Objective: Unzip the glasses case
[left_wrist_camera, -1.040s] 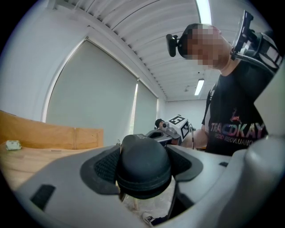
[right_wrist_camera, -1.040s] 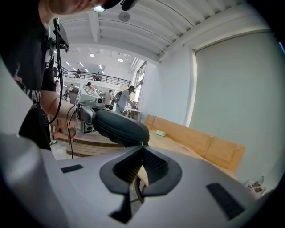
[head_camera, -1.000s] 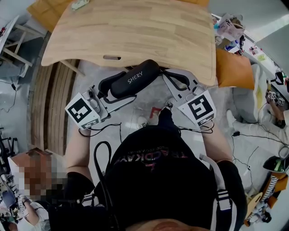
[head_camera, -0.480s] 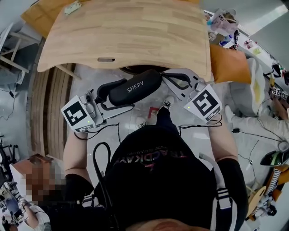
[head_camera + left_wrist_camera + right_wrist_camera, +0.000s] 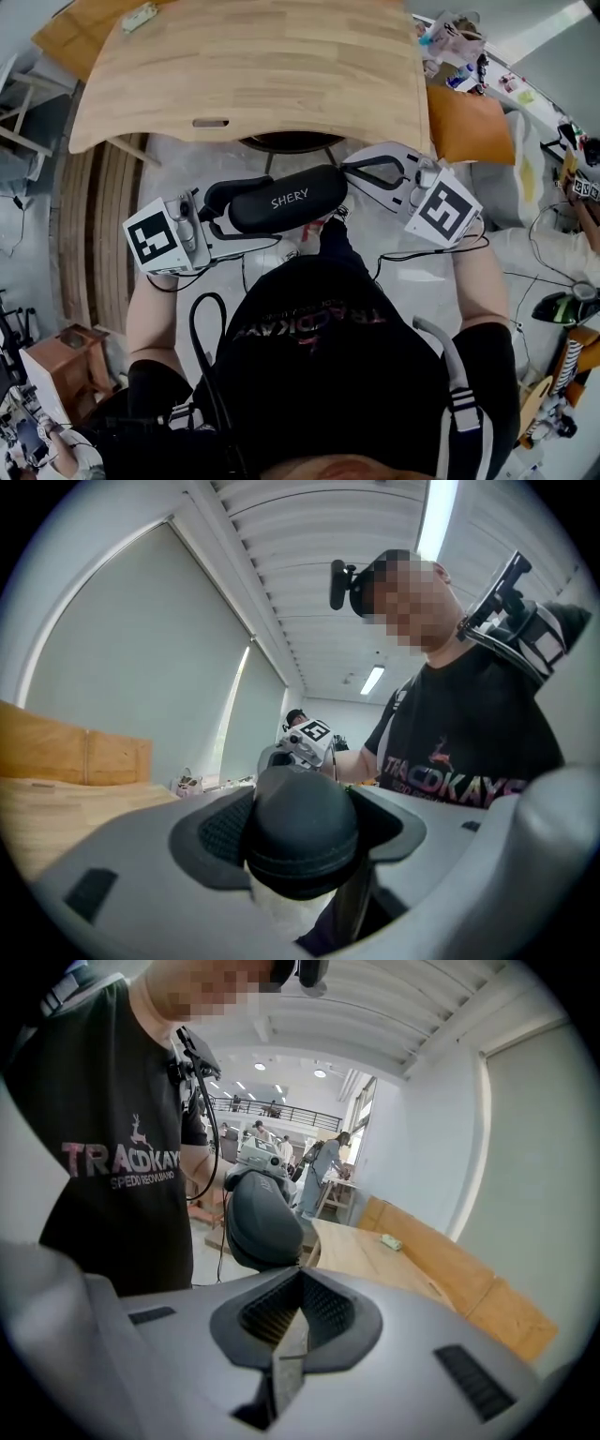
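Observation:
The black glasses case, marked SHERY, hangs crosswise in front of the person's chest, below the table's near edge. My left gripper is shut on its left end; in the left gripper view the rounded end of the case fills the gap between the jaws. My right gripper is shut at the case's right end. In the right gripper view a thin grey strip, apparently the zipper pull, is pinched between the pads, with the case just beyond the tips.
A curved wooden table lies ahead, with a small pale object at its far left. Orange cushions and clutter sit at the right. Cables trail on the floor.
Both grippers and the case have drifted lower in the head view. The case has turned closer to level, and the right gripper has swung out to the right around its end.

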Demonstrator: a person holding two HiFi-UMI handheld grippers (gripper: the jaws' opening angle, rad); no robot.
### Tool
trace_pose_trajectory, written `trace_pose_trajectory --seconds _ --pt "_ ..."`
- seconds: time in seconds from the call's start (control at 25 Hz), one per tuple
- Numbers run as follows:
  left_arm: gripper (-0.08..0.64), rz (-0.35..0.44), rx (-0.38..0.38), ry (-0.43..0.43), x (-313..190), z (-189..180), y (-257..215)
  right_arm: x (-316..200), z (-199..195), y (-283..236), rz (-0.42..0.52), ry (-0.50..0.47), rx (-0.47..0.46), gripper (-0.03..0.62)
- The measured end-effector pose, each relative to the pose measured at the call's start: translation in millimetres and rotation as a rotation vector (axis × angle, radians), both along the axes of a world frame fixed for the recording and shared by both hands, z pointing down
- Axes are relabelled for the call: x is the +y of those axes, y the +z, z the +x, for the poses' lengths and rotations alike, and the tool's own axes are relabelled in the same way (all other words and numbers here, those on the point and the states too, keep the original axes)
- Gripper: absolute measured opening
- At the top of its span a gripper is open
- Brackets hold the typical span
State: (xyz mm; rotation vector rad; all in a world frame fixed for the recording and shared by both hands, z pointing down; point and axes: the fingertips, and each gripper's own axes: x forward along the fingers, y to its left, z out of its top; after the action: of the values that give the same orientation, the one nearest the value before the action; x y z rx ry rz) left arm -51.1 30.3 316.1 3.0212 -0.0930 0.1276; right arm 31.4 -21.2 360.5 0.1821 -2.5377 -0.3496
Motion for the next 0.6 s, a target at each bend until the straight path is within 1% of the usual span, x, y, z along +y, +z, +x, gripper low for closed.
trace_pose_trajectory --seconds 0.08,0.24,0.36,0.52,0.6 --pt "0.330 -0.008 0.013 0.012 0.4 0.1 -1.3 0.6 -0.8 0.1 -0.014 -0.009 0.002 0.020" --pt "0.330 -0.008 0.013 0.045 1.1 2.7 -2.3 1.2 -0.5 2.0 -0.035 -0.022 0.015 0.020" --pt "0.328 -0.012 0.020 0.046 -0.7 4.9 -2.5 0.2 1.5 5.0 -0.039 -0.020 0.023 0.019" --pt "0.325 -0.033 0.083 0.020 -2.7 1.3 -5.5 0.3 1.8 2.9 -0.033 -0.029 0.008 0.020" --pt "0.325 -0.042 0.102 0.006 -2.1 -0.9 -6.4 1.6 1.3 1.5 -0.037 -0.043 -0.004 0.023"
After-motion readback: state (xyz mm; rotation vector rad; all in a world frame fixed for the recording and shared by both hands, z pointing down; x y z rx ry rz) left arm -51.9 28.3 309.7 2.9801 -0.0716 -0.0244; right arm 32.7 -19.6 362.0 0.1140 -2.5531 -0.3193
